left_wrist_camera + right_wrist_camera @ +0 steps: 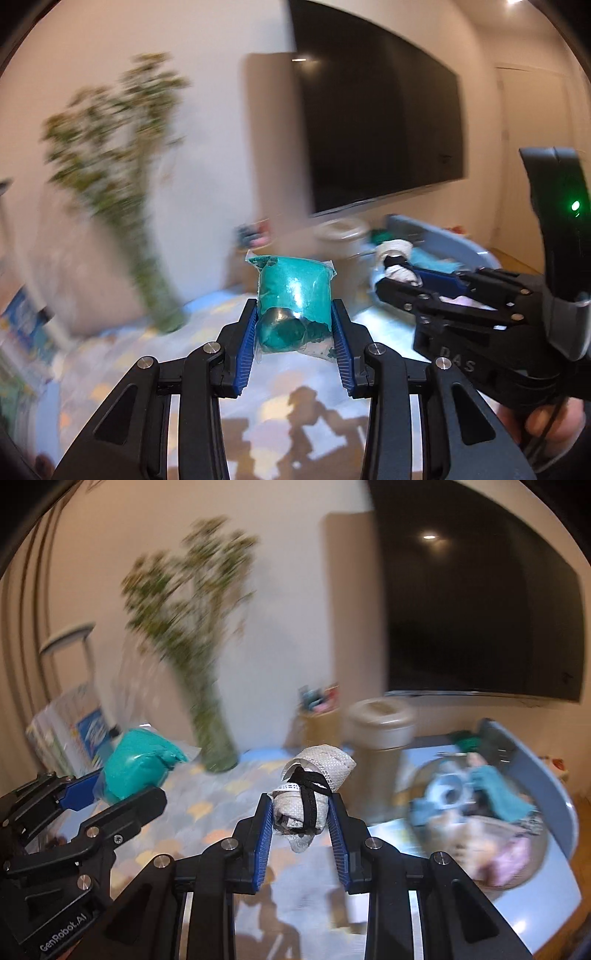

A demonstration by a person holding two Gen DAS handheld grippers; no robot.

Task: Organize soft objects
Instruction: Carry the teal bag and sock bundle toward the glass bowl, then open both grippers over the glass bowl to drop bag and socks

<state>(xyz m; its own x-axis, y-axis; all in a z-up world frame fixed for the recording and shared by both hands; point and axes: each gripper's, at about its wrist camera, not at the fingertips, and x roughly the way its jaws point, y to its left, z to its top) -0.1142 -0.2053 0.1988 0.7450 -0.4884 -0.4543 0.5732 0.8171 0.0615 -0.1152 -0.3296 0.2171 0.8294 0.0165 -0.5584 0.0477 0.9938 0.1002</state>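
My left gripper (294, 317) is shut on a teal soft roll in clear plastic wrap (293, 291), held up above the patterned table (184, 354). The same teal roll (138, 766) shows at the left of the right wrist view, between the left gripper's blue pads. My right gripper (301, 808) is shut on a white rolled cloth bound with a black band (314, 794), also lifted off the table. In the left wrist view that white roll (397, 264) sticks out of the right gripper at the right. A round bowl (476, 871) holding several soft items stands at the right.
A glass vase with green branches (216, 746) stands at the back of the table. A beige lidded canister (380, 738) and a holder with small items (319, 720) sit near the wall. A dark TV screen (480, 609) hangs above. A person's hand (554, 424) grips the right gripper's handle.
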